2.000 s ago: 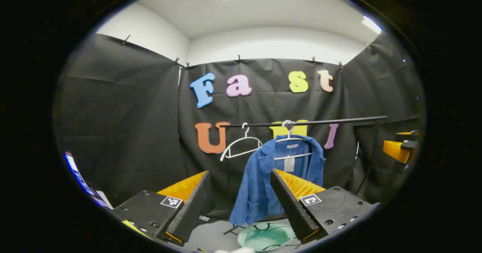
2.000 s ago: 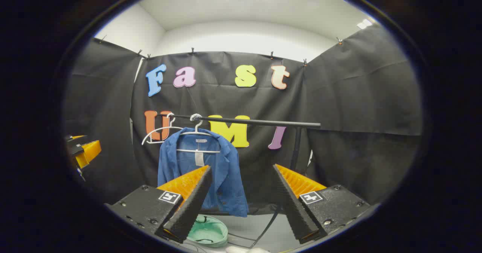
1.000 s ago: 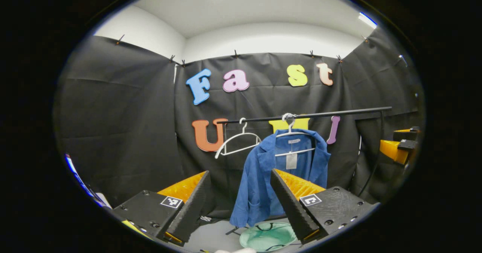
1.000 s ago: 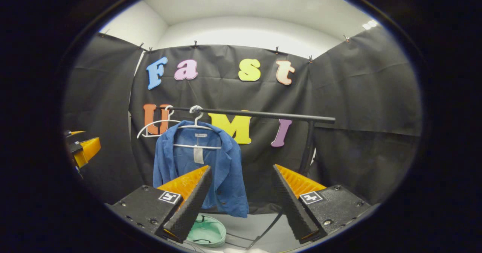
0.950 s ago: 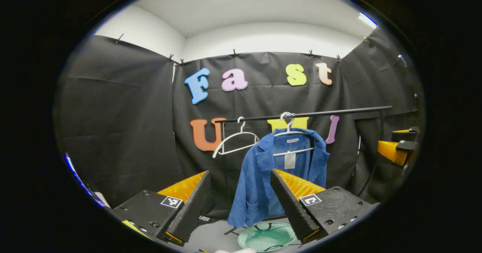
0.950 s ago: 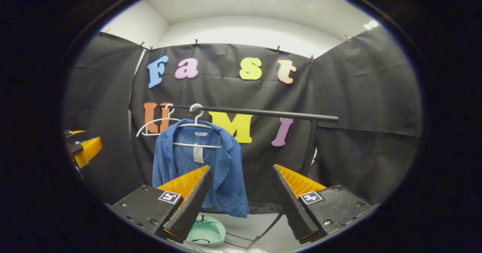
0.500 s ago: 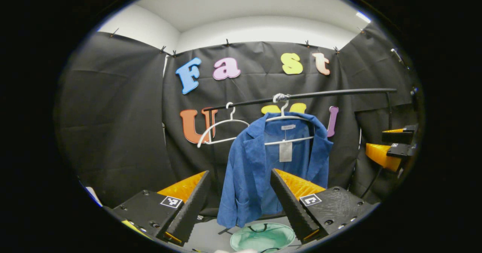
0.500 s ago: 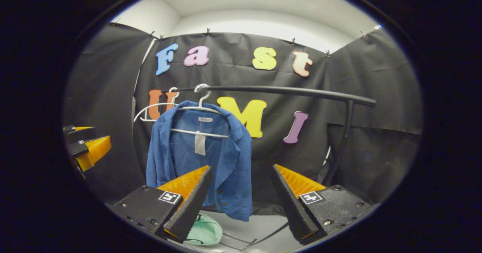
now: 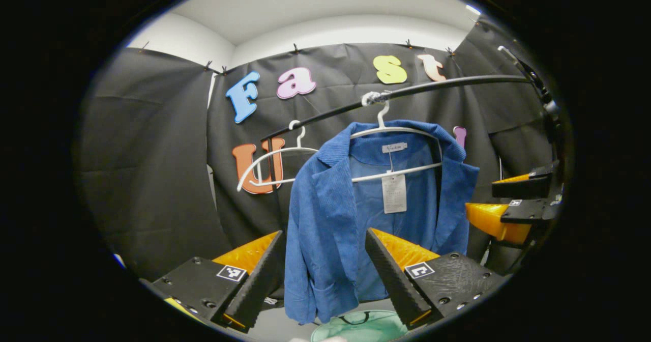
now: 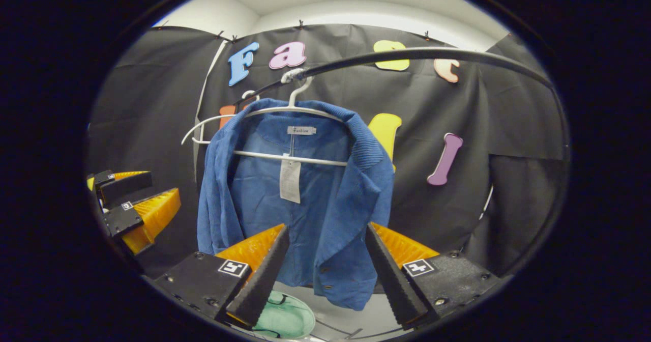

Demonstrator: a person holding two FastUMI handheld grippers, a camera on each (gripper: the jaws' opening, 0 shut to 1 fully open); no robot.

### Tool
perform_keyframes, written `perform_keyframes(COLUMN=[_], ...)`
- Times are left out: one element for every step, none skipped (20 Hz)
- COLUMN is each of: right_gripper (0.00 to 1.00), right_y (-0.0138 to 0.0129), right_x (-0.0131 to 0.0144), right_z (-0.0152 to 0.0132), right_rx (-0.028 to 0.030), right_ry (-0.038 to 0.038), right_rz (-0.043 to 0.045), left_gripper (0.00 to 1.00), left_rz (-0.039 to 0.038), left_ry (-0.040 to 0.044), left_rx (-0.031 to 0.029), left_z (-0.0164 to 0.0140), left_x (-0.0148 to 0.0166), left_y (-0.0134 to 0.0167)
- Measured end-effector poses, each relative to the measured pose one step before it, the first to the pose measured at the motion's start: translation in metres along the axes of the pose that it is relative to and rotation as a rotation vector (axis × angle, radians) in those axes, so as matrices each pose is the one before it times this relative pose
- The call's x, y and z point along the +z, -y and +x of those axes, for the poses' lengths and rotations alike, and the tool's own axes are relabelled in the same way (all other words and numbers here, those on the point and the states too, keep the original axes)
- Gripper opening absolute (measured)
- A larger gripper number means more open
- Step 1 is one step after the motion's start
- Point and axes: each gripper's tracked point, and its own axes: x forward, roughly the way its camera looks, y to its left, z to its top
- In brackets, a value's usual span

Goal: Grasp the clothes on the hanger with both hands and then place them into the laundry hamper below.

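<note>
A blue jacket (image 9: 335, 215) (image 10: 315, 199) hangs on a white hanger (image 9: 391, 131) (image 10: 290, 110) from a black rail (image 9: 432, 85) (image 10: 422, 54). Below it sits a green hamper (image 9: 358, 326) (image 10: 287, 319) on the floor. My left gripper (image 9: 323, 276) is open, and the jacket's left front panel hangs just beyond its spread fingers. My right gripper (image 10: 323, 276) is open too, with the jacket's right front panel beyond it. In the left gripper view the right gripper (image 9: 513, 204) is to the right of the jacket; in the right gripper view the left gripper (image 10: 135, 207) is to its left.
A second, bare white hanger (image 9: 274, 166) (image 10: 203, 128) hangs on the rail to the left of the jacket. The rail's upright post (image 9: 546, 113) stands at the right. Black cloth walls close in the back and both sides.
Both grippers have come forward toward the jacket, which now looks much larger and sits close in front of their fingers. Both stayed open.
</note>
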Motion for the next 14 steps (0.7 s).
perform_keyframes(right_gripper=[0.95, 0.95, 0.95, 0.95, 0.95, 0.95, 0.95, 0.95, 0.95, 0.95, 0.95, 0.95, 0.95, 0.93], right_y=[-0.00040, 0.00280, 0.00497, 0.00614, 0.00720, 0.01011, 0.00741, 0.00483, 0.00424, 0.00223, 0.00282, 0.00088, -0.00015, -0.00125], right_x=[0.00218, 0.00141, 0.00002, 0.00009, -0.00009, -0.00126, -0.00065, -0.00142, -0.00208, -0.00087, 0.00026, 0.00028, 0.00193, 0.00035], right_z=[0.01622, 0.01456, 0.01358, 0.01215, 0.00999, 0.00885, 0.00676, 0.00706, 0.00646, 0.00544, 0.00464, 0.00291, 0.00212, 0.00160], right_rx=[0.00819, -0.00088, -0.00987, -0.01252, -0.01746, -0.03050, -0.01807, -0.01437, -0.01349, -0.00421, -0.00682, -0.00353, -0.00399, -0.00191], right_ry=[0.00105, 0.00203, -0.00708, -0.00387, -0.00457, -0.01005, -0.00168, -0.00272, -0.00970, -0.00177, 0.00034, 0.00538, 0.00475, 0.00502], right_rz=[0.00126, 0.00444, 0.00157, 0.00127, -0.00412, -0.01071, -0.00048, 0.00573, 0.00408, 0.00589, -0.00170, -0.00439, -0.00648, -0.00922], left_gripper=[0.97, 0.98, 0.98, 0.97, 0.98, 0.98, 0.98, 0.98, 0.98, 0.97, 0.98, 0.97, 0.97, 0.98], left_rz=[-0.00617, -0.00460, -0.00242, -0.00535, -0.00505, -0.00156, 0.00147, 0.00388, -0.00175, -0.01012, -0.00805, -0.00248, 0.00870, 0.01438], left_ry=[0.00379, -0.00469, -0.00343, -0.00045, -0.00107, -0.00357, 0.00116, 0.00253, -0.00492, -0.00984, -0.00239, 0.00597, 0.00238, -0.00182], left_rx=[-0.00271, -0.00238, 0.00423, 0.00411, 0.00450, 0.00534, 0.00444, 0.01122, 0.00854, 0.00640, 0.00019, 0.00355, -0.00439, 0.00671], left_z=[0.00913, 0.00887, 0.00861, 0.00946, 0.00815, 0.00824, 0.00720, 0.00805, 0.00937, 0.00767, 0.00527, 0.00580, 0.00672, 0.00712], left_x=[-0.00052, -0.00292, -0.00196, -0.00151, -0.00135, -0.00214, -0.00148, -0.00027, -0.00185, -0.00215, 0.00023, 0.00184, 0.00093, -0.00020], left_y=[0.00351, 0.00248, 0.00153, 0.00146, 0.00211, 0.00223, 0.00140, -0.00017, 0.00027, 0.00239, 0.00140, 0.00188, 0.00326, -0.00010])
